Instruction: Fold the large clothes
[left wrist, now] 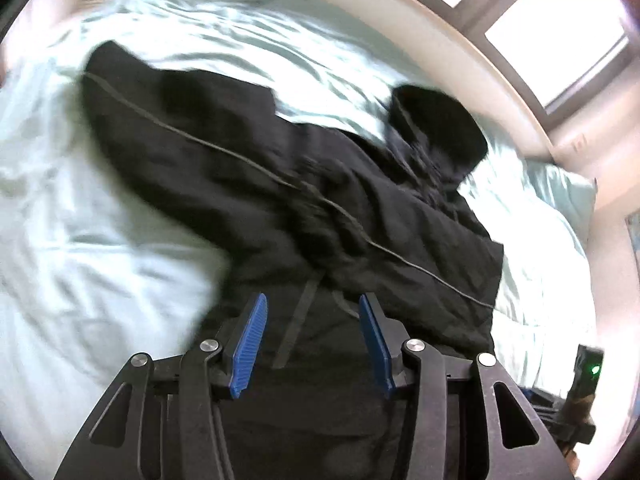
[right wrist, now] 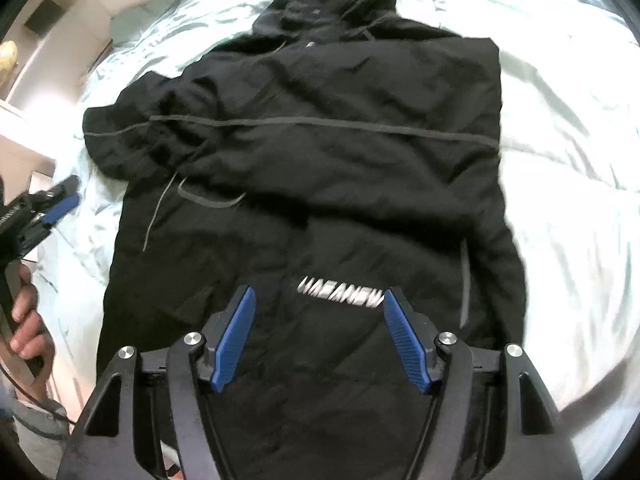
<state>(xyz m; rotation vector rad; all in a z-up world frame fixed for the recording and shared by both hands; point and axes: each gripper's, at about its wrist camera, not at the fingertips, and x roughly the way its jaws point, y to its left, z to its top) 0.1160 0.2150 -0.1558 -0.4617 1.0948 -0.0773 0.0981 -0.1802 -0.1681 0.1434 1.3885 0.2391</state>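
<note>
A black hooded jacket (right wrist: 320, 152) lies spread on a pale bed, hood at the far end, with one sleeve folded across the chest and white lettering (right wrist: 340, 298) near the hem. It also shows in the left wrist view (left wrist: 280, 184). My right gripper (right wrist: 318, 304) is open and empty, just above the jacket's lower part. My left gripper (left wrist: 314, 312) is open and empty over the jacket's near edge. It also shows at the left edge of the right wrist view (right wrist: 60, 200), held in a hand beside the jacket.
The pale blue-white bedsheet (right wrist: 560, 160) surrounds the jacket, wrinkled. A pillow (left wrist: 560, 184) lies near the hood. A window (left wrist: 552, 32) and wall are beyond the bed. A device with a green light (left wrist: 592, 368) is at the right edge.
</note>
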